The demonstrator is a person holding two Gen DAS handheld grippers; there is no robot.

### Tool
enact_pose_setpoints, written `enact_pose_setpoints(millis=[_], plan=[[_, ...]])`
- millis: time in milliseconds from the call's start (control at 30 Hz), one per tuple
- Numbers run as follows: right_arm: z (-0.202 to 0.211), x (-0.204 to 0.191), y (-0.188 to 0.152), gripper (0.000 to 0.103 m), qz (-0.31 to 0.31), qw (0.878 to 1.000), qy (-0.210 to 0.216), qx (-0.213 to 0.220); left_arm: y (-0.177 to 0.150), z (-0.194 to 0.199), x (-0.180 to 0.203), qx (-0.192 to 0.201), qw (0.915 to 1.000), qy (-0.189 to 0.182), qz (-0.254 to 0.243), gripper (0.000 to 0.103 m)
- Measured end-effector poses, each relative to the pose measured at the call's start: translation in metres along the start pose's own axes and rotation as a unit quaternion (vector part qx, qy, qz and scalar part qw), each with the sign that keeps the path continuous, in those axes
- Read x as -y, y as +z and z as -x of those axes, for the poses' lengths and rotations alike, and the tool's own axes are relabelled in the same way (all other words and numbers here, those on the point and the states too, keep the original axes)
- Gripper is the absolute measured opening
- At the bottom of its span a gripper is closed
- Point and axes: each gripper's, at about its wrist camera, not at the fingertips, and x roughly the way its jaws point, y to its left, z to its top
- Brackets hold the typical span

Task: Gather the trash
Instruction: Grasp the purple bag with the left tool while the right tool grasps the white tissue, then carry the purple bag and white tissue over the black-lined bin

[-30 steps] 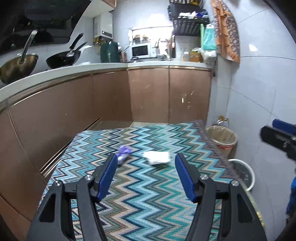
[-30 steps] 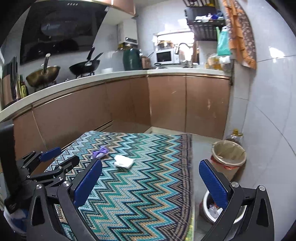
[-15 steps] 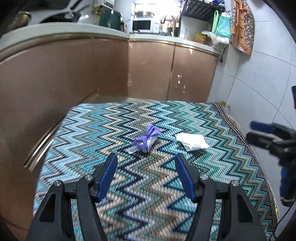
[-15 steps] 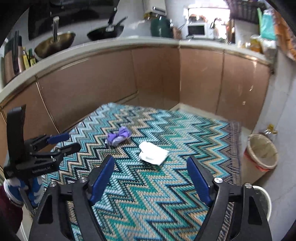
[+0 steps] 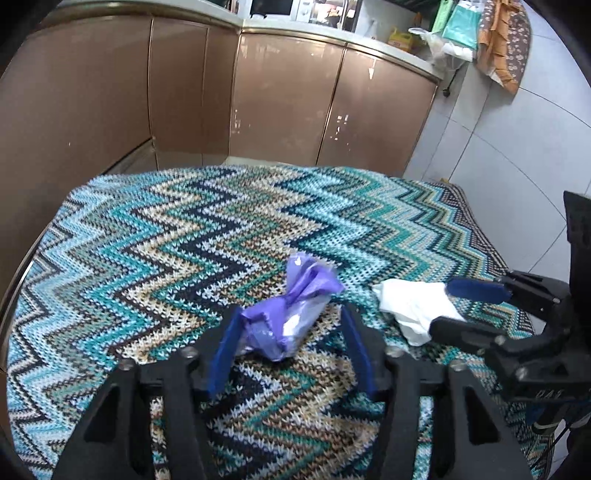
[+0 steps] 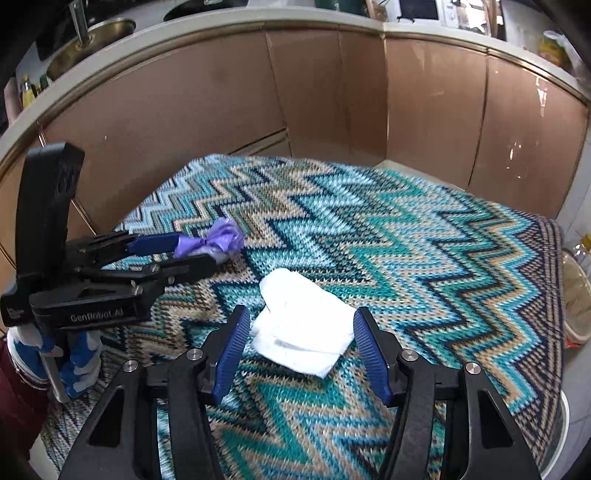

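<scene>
A crumpled purple plastic wrapper (image 5: 291, 310) lies on the zigzag-patterned tablecloth (image 5: 184, 229). My left gripper (image 5: 291, 343) is open with its fingers either side of the wrapper's near end. A crumpled white tissue (image 6: 303, 328) lies to the right of the wrapper. My right gripper (image 6: 301, 350) is open with its fingers either side of the tissue. The tissue (image 5: 413, 306) and right gripper (image 5: 447, 306) also show in the left wrist view; the wrapper (image 6: 214, 242) and left gripper (image 6: 192, 253) also show in the right wrist view.
Brown kitchen cabinets (image 5: 280, 96) curve around behind the table, under a counter with a pan (image 6: 92, 33). A lined bin (image 6: 574, 291) stands on the floor off the table's right edge, by the tiled wall (image 5: 517, 129).
Both grippers have moved down and forward to the table. The left one now straddles the purple wrapper, the right one the white tissue. Both stay open.
</scene>
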Motion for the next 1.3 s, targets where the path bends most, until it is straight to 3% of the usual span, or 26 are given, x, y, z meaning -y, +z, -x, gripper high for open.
enact_pose_setpoints(millis=[167,300,367,533,800,1300], plan=[[-0.021,0.000,-0.004,0.038,0.021,0.999,-0.013,-0.023,0.001,-0.006,-0.006,-0.004,1.0000,0.005,0.004,0.038],[-0.018,0.000,-0.003,0.007,0.022,0.999,-0.016,-0.017,0.000,-0.006,-0.004,-0.001,0.9999,0.011,0.002,0.033],[-0.013,-0.002,-0.003,0.003,0.027,0.999,-0.021,-0.014,-0.001,-0.004,-0.003,0.003,0.9999,0.013,0.005,0.031],[0.012,-0.011,-0.006,0.002,0.030,0.999,-0.018,0.000,-0.006,0.018,-0.003,0.021,0.9994,0.013,0.023,0.030],[0.073,-0.026,-0.022,0.002,0.015,0.999,-0.012,0.031,-0.019,0.087,0.015,0.062,0.9978,0.016,0.016,0.030],[0.206,-0.047,-0.077,0.002,0.009,0.993,-0.033,0.111,-0.062,0.200,0.062,0.119,0.9928,0.013,-0.001,0.030]])
